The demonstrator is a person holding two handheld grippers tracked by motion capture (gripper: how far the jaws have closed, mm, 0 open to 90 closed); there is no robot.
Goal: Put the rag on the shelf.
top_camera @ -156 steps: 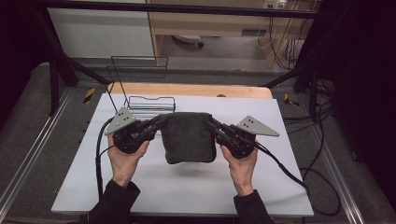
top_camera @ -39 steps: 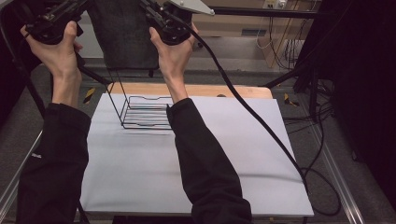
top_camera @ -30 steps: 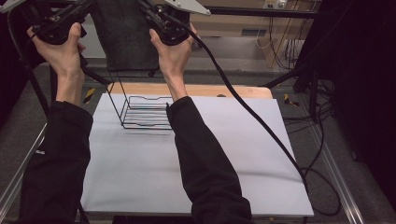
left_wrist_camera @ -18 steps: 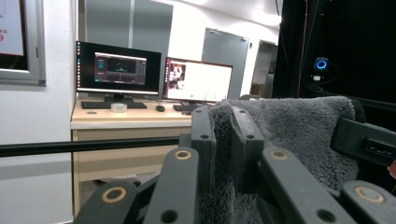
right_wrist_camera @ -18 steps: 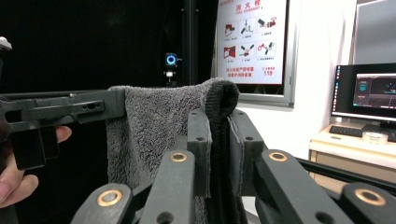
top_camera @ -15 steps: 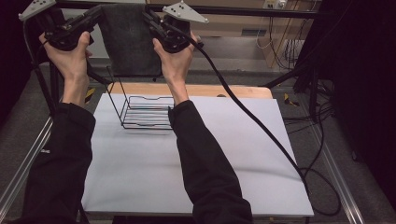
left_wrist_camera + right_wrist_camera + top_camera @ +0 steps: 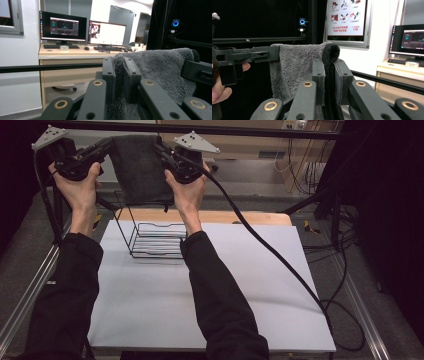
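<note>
Left gripper [image 7: 106, 148] and right gripper [image 7: 161, 149] clamped on grey towel [image 7: 140, 170] top corners. Hanging above wire rack [image 7: 155, 239], apparently clear.

Pale wooden desk [image 7: 72, 53] at centre left of the left gripper view, bearing two lit monitors [image 7: 63, 27], a keyboard [image 7: 61, 46] and a roll of tape [image 7: 64, 47]. White wall [image 7: 17, 82] at lower left, window frame [image 7: 11, 16] at upper left. Black bar [image 7: 50, 67] crossing the middle. Grey door [image 7: 121, 15] at upper centre. In the right gripper view, wall poster [image 7: 347, 17] at top centre, glowing blue ring [image 7: 302, 21] on black at upper middle. Grey floor [image 7: 320, 195] and tangled cables [image 7: 340, 245] at right of the high view.
</note>
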